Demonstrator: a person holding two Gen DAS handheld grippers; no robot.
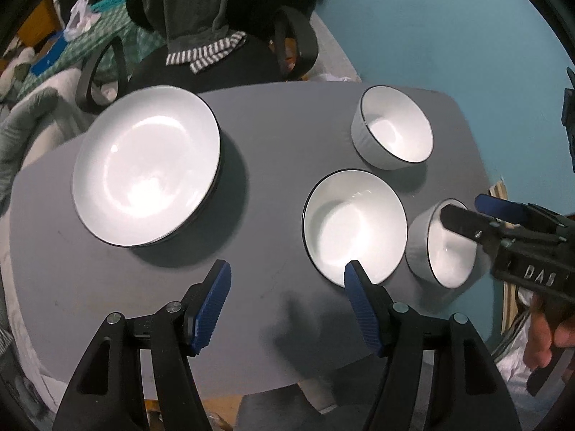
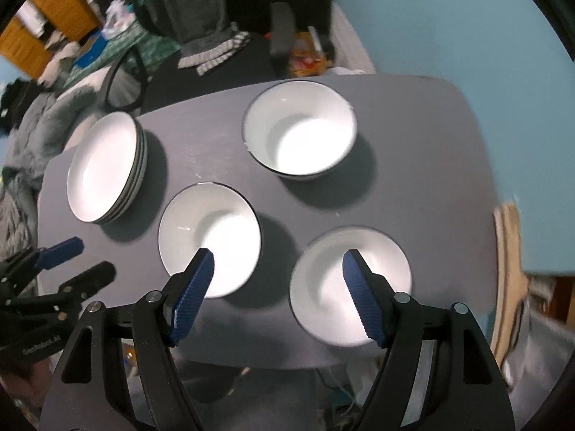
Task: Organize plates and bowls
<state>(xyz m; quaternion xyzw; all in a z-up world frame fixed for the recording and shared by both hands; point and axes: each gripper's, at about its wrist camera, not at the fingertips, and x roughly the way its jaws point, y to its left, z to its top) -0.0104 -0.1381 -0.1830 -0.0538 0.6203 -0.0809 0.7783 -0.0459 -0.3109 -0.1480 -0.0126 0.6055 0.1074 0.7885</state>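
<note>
On the grey table (image 1: 280,136) a stack of white black-rimmed plates (image 1: 143,165) stands at the left. To the right are three white bowls: a far bowl (image 1: 395,129), a middle bowl (image 1: 355,226) and a near bowl (image 1: 445,248). My left gripper (image 1: 289,273) is open over bare table, its right finger at the middle bowl's near rim. My right gripper (image 1: 476,215) hangs open over the near bowl's far rim. The right wrist view shows the plates (image 2: 107,168), the far bowl (image 2: 302,129), the middle bowl (image 2: 210,240) and the near bowl (image 2: 350,287), with my right gripper (image 2: 277,256) open above the gap between the last two.
A black office chair (image 1: 294,43) draped with grey and striped clothing stands behind the table. A teal wall (image 1: 449,28) runs along the right. Bedding and clutter lie beyond the left edge. A person's hand (image 1: 546,337) holds the right gripper. My left gripper (image 2: 82,260) shows at the left.
</note>
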